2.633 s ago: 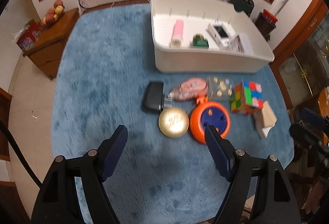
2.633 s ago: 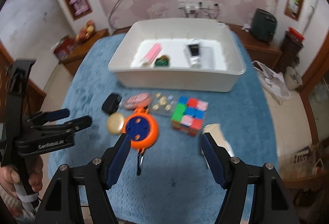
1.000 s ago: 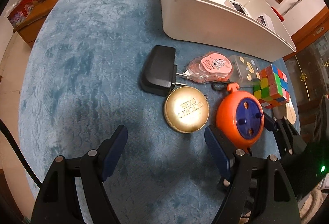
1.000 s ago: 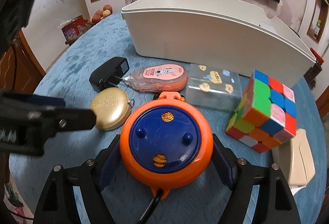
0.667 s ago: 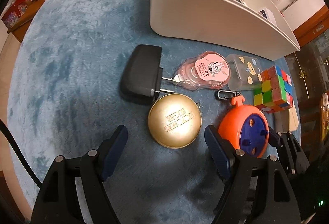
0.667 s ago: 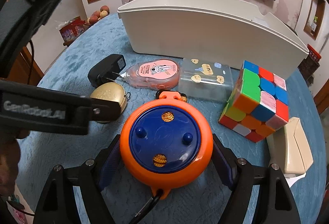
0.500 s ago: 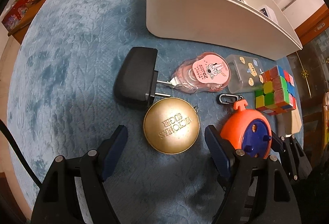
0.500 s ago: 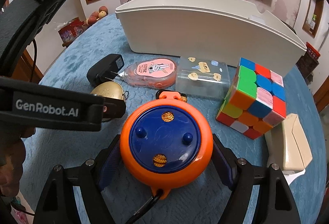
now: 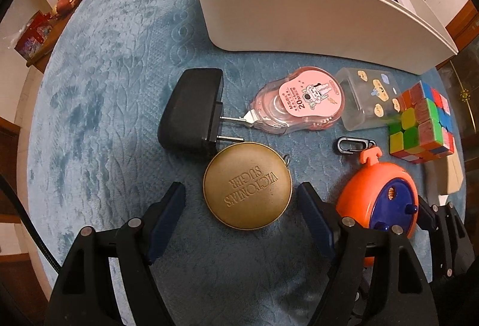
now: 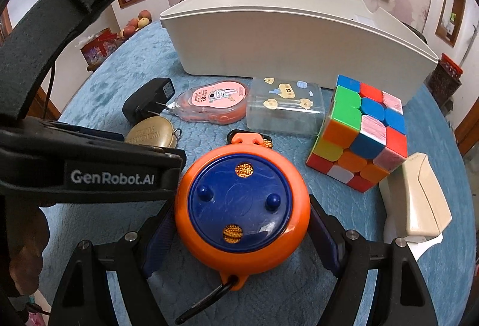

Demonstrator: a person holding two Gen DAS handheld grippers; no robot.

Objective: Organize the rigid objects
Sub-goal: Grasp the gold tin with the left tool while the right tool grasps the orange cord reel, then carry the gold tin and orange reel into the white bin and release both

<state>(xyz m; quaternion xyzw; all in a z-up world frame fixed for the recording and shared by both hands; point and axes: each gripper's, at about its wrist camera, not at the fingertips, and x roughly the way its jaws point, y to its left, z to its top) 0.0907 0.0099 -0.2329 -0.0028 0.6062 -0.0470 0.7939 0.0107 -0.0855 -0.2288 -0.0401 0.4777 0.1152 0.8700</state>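
Most sorting remained, by my reading. The right tongs [image 10: 242, 224] sat closed around the round orange-and-blue plastic reel [image 10: 242, 206] on the blue tabletop [image 9: 119, 62]. The left tongs [image 9: 239, 203] stood wide apart, flanking the round brass tin [image 9: 248, 185], untouched. The white plastic bin [image 9: 314, 11] waited at twelve o'clock.

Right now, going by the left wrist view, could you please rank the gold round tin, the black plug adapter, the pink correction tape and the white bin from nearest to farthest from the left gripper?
1. gold round tin: between the fingers of the left gripper.
2. black plug adapter: just beyond the tin, to the left.
3. pink correction tape: beyond the tin, to the right.
4. white bin: farthest, at the back.
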